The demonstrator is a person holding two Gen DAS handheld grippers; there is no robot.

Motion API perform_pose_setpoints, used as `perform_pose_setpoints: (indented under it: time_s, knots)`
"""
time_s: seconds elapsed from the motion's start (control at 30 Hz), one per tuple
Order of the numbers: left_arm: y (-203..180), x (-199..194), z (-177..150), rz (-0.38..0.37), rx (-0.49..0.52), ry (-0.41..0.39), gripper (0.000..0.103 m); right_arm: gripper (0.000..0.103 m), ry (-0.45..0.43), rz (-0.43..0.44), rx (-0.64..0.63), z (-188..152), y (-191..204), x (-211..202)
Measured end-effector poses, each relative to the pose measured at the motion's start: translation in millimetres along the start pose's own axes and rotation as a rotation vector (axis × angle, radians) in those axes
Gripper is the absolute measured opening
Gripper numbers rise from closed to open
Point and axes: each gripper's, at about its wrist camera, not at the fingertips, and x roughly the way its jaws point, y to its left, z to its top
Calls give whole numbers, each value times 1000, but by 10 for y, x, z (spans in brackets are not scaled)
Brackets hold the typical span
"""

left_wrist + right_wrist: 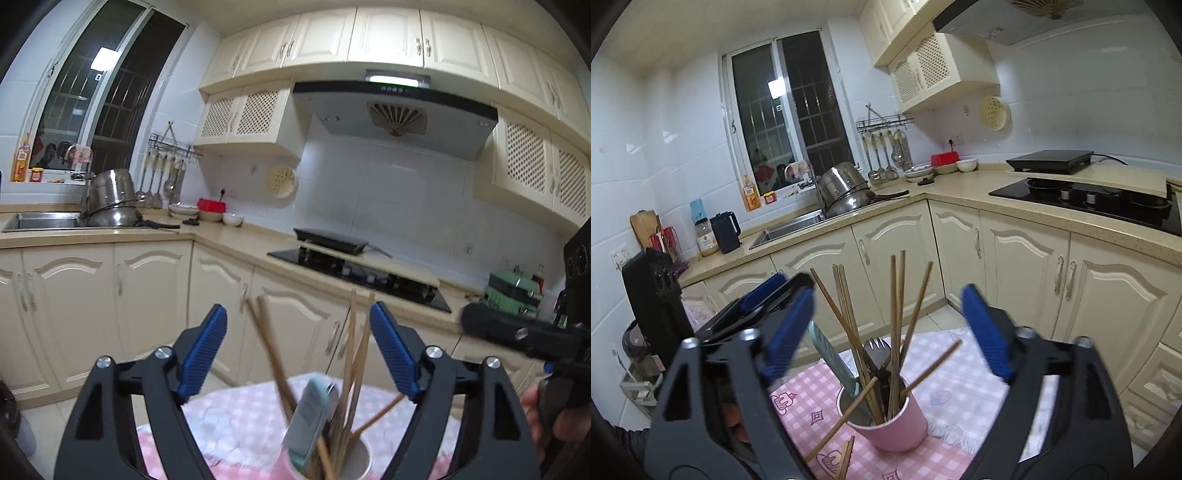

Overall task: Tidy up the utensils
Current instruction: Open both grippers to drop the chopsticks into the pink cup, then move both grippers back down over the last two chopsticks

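A pink cup (897,424) stands on a pink checked cloth (960,387). It holds several wooden chopsticks (897,314), a dark fork (877,350) and a knife with a pale green blade (831,354). Two loose chopsticks (846,458) lie on the cloth in front of the cup. My right gripper (886,295) is open just above and behind the cup, its blue pads touching nothing. My left gripper (299,312) is open too, with the chopsticks (351,350) rising between its jaws, clear of the pads. Below it are the cup (354,458) and the knife (308,417).
The left gripper (764,295) shows at the left of the right wrist view. The right gripper's body (517,334) and a hand (535,410) show at the right of the left wrist view. Behind are cream cabinets (1015,258), a black hob (1089,203), a sink (790,229) and steel pots (846,192).
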Motion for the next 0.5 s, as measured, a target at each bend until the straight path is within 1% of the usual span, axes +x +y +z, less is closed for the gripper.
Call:
perform_pose_setpoints:
  time_s: [0.03, 0.13, 0.23, 0.3, 0.37, 0.5]
  knots:
    - [18, -36, -13, 5, 2, 5, 88, 97, -3, 4, 11, -35, -15, -46]
    - [105, -187, -78, 30, 0, 22, 95, 97, 27, 2, 58, -172, -71, -111]
    - [178, -283, -139, 68, 2, 57, 99, 97, 61, 2, 86, -307, -98, -126]
    - [229, -319, -175, 95, 5, 102, 99, 97, 95, -15, 100, -428, -110, -130]
    - [296, -362, -227, 128, 0, 145, 99, 97, 135, -18, 116, -529, -132, -108]
    - [419, -479, -340, 169, -15, 190, 99, 97, 236, -32, 116, -808, -92, -66]
